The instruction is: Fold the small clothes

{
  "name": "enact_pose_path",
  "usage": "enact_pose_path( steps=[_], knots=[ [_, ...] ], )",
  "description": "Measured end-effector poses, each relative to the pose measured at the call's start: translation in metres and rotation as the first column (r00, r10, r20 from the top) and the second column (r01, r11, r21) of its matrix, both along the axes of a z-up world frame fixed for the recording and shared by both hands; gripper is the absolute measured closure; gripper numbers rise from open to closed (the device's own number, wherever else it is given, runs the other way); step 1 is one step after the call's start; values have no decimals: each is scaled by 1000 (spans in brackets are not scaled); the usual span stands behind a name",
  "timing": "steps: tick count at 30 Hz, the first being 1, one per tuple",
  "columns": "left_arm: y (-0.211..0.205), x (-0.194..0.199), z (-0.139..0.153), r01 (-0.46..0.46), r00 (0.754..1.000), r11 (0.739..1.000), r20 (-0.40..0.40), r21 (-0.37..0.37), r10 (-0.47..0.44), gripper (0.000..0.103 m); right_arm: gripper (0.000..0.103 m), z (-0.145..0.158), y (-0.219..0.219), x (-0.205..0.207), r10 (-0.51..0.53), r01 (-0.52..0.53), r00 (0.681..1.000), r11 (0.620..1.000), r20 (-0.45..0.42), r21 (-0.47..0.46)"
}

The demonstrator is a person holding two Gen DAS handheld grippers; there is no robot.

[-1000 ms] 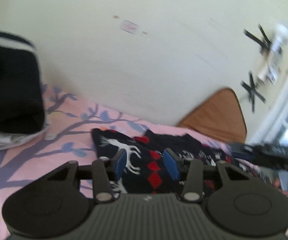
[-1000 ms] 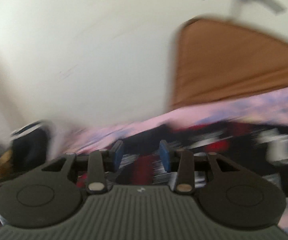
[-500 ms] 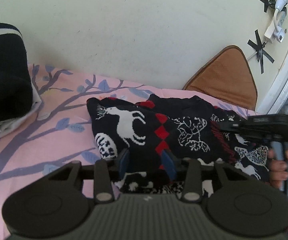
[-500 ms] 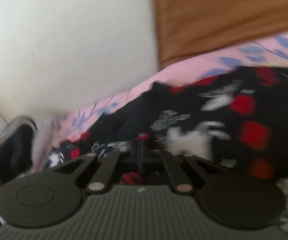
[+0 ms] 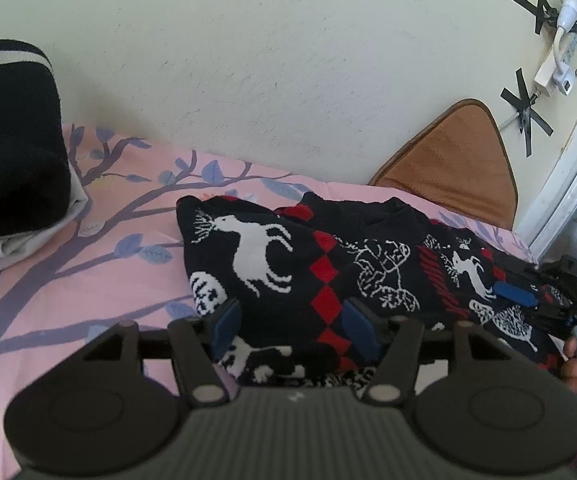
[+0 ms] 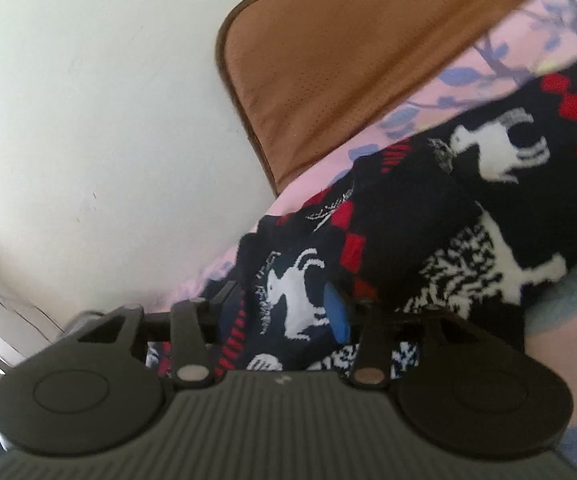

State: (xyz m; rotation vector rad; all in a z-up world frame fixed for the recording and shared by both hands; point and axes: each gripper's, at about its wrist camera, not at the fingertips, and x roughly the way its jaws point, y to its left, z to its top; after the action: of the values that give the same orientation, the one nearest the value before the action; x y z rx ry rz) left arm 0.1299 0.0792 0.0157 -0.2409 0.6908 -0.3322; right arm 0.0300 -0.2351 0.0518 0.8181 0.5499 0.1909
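Black ribbed left tool (image 5: 290, 326), blue pads (image 5: 226, 322), silver screws

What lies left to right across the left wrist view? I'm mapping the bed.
Folded black clothes → pink sheet → reindeer sweater → brown cushion → right tongs.

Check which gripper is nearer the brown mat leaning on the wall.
Right. The right gripper sits over the sweater's end just below the brown mat; the left gripper is at the sweater's opposite end.
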Motion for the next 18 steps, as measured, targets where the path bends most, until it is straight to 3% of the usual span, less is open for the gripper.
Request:
enact_pose_path(
  steps=[6,18],
  knots=[
    [-1,0,0,-1,1000,1000,-1,-3,1,41,53,-5,-10,0,-41,41,999,996,6,80],
    [-8,-1,-1,6,1000,999,9,44,-6,38,53,4,-5,-12,-68,69,997,997,40,-26]
  ],
)
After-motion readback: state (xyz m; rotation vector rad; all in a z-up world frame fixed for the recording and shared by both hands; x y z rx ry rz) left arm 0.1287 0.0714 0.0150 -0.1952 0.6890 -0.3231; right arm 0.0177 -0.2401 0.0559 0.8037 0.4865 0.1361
